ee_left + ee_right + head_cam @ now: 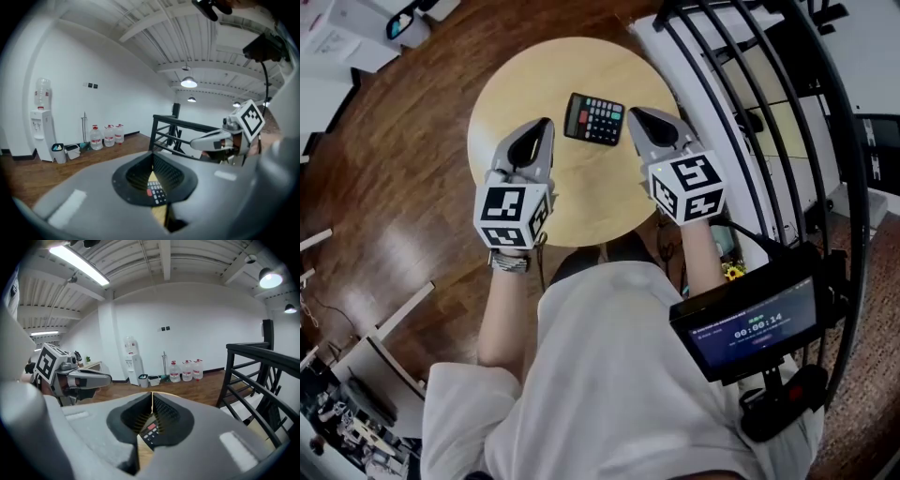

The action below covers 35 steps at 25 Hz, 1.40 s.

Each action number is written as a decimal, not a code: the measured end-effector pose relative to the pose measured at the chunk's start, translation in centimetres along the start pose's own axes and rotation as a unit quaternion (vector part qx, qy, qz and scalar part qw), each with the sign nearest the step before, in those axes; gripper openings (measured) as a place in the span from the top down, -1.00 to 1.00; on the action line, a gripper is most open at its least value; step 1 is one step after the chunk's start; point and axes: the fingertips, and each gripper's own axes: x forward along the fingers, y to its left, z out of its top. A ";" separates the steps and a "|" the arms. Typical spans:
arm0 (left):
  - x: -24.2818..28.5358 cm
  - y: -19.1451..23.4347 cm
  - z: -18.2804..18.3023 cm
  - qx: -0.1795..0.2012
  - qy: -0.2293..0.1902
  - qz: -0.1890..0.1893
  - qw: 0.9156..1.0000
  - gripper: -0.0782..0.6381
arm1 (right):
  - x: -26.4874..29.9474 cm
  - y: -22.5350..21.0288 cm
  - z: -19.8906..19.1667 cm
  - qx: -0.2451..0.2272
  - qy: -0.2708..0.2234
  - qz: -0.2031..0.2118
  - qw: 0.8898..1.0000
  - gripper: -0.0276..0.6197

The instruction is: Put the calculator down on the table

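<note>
The left gripper (pixel 544 124) has its fingers (pixel 136 176) pressed shut, with nothing held between them. The right gripper (pixel 634 114) has its fingers (pixel 129 416) shut too, and they are empty. Through the small gap under each pair you can see the calculator (pixel 594 118) down below. It is flat and black, with rows of little keys, one of them red, and a screen at one end. It lies flat on the round, light wood bench (pixel 581 192), a bit past the middle toward the far edge, turned slightly crooked. One gripper is on each side of it.
</note>
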 end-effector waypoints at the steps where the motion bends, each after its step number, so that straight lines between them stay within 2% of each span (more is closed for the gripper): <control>1: -0.8 0.1 0.7 0.008 -0.006 0.007 1.000 0.76 | -0.5 0.5 0.6 -0.004 -0.007 -0.002 1.000 0.91; 6: -5.1 -0.2 5.4 0.081 -0.071 0.055 0.993 0.76 | -3.6 3.0 4.4 -0.029 -0.063 -0.012 0.998 0.91; 12: -8.8 -0.3 9.5 0.105 -0.141 0.046 0.983 0.76 | -6.3 6.3 9.1 -0.076 -0.131 -0.024 0.988 0.91; 19: -13.1 -1.2 11.3 0.141 -0.179 0.033 0.973 0.76 | -10.4 8.4 11.5 -0.111 -0.175 -0.055 0.977 0.91; 26: -16.0 -2.2 11.3 0.091 -0.182 0.036 0.978 0.76 | -13.0 8.4 10.8 -0.062 -0.191 -0.063 0.978 0.91; 28: -16.5 -2.8 11.5 0.096 -0.186 0.037 0.977 0.76 | -13.0 8.6 10.6 -0.052 -0.191 -0.059 0.978 0.91; 31: -16.9 -3.3 11.1 0.113 -0.186 0.038 0.975 0.76 | -13.0 9.3 10.7 -0.062 -0.192 -0.047 0.978 0.91; 35: -17.7 -2.2 11.8 0.066 -0.208 0.051 0.975 0.76 | -13.6 9.1 11.5 -0.065 -0.206 -0.043 0.975 0.91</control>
